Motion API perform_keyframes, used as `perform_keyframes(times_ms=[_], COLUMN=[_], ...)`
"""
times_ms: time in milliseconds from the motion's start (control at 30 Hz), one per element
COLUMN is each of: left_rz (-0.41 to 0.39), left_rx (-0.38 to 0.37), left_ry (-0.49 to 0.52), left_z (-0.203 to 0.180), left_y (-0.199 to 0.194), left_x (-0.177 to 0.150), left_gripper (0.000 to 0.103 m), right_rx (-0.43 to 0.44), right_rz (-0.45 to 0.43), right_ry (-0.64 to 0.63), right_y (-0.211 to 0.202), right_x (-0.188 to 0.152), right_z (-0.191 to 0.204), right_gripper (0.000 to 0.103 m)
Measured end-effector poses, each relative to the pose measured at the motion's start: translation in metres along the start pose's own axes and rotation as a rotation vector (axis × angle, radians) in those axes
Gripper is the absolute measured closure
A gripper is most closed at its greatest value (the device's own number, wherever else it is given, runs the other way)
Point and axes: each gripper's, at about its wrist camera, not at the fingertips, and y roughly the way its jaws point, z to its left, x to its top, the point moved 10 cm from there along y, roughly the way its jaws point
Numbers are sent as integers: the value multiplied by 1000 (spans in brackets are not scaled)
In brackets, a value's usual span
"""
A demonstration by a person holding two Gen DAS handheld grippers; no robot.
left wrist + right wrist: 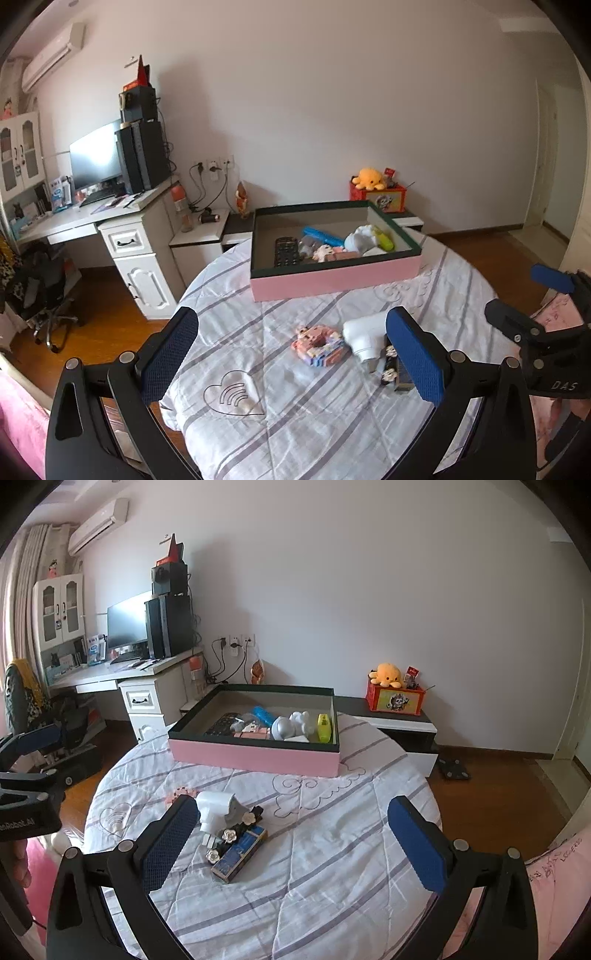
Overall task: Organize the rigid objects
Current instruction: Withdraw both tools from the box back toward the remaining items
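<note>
- The left gripper [291, 358] hangs above the quilt, its blue-padded fingers [170, 354] spread wide with nothing between them and touching nothing.
- Below its gap, a pink block toy [320, 345] lies on the bed's quilt [295, 424], just beside a white thermometer-like device [364, 338].
- Touching that device on its right are a black clip with white flowers [236, 830] and a small blue box [240, 853].
- The right gripper [293, 840] is likewise wide open and empty, hovering over the quilt to the right of those loose items; none of them touches its pads.
- Further back on the bed sits a shallow pink box with a dark rim [334, 277]. Inside it: a black remote [286, 251], a blue tube [323, 236], a pink figure, white and silver pieces, and a yellow-green item [324, 727].
- Around the room: a white desk [85, 216] with a monitor [96, 157] and black speakers at left, a wall air conditioner above, a wooden floor, and a low cabinet bearing a red box topped by an orange plush octopus [386, 674].
</note>
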Motion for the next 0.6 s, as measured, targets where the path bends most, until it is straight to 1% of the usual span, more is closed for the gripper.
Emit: perform_keyframes(times_ms=[67,167,233,433,533,600], left_rz=[14,38,59,136,157,168], left_rx=[-3,13,35,55,84,80], left_ry=[1,11,27,25,24,21], left_z=[0,3,7,21,29,30], left_y=[3,10,16,32,36,39], left_x=[-4,-13,-20,-43,-49,-52], left_gripper=[0,0,0,0,0,0], right_rx=[-2,-3,-2,-1,19,36], right_rz=[10,47,101,270,301,311], right_ry=[-5,-4,-17,-32,-18,-10], right_y=[3,15,32,80,91,97], right_x=[-3,-14,-29,-80,-90,-92], right_z=[3,8,13,20,25,29], right_gripper=[0,0,0,0,0,0])
